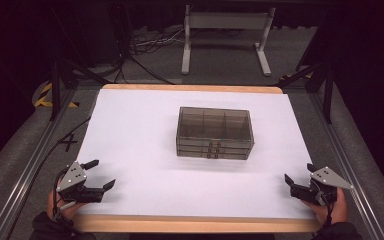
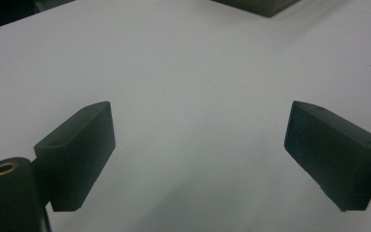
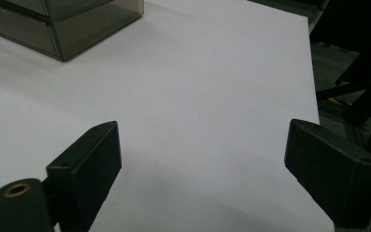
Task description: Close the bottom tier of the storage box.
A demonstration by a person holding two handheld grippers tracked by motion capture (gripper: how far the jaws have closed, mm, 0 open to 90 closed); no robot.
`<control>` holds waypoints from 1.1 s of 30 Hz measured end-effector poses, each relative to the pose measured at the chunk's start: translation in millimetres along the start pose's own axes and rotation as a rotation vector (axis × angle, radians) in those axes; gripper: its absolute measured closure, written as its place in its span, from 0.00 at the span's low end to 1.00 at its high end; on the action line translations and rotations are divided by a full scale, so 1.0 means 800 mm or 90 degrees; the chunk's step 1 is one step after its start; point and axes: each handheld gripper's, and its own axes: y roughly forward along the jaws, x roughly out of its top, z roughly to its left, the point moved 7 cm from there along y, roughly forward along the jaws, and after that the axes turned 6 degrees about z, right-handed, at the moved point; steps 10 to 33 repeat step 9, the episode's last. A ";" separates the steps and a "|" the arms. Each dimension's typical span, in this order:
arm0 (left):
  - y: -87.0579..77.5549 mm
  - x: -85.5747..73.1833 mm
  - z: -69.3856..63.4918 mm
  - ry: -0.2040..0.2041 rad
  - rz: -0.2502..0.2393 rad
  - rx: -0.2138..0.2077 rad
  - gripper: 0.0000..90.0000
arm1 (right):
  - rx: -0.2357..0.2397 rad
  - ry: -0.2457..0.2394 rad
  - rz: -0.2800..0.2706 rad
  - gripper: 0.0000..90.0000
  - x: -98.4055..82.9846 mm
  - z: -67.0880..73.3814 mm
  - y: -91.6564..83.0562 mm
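Drawer box (image 1: 215,133), smoky and translucent, stood mid-sheet on the white table cover (image 1: 140,130). I held the left gripper (image 1: 100,174) near-left of the box and the right gripper (image 1: 298,173) near-right of it, both well apart from it, jaws spread wide, gripping and touching nothing.

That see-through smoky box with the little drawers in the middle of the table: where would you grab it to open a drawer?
Probably by one of the small handles on the front of the drawer box, coming from the person's side, since the drawer fronts face that edge. Either open gripper, left or right, could reach; the other might steady the box's top. The handles look tiny, so a fingertip pinch fits best.
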 end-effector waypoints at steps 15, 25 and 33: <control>-0.001 0.000 0.002 0.001 -0.002 0.001 0.12 | -0.001 0.004 0.010 0.10 -0.001 -0.001 0.002; -0.001 0.000 0.002 0.001 -0.002 0.001 0.12 | -0.001 0.004 0.010 0.10 -0.001 -0.001 0.002; -0.001 0.000 0.002 0.001 -0.002 0.001 0.12 | -0.001 0.004 0.010 0.10 -0.001 -0.001 0.002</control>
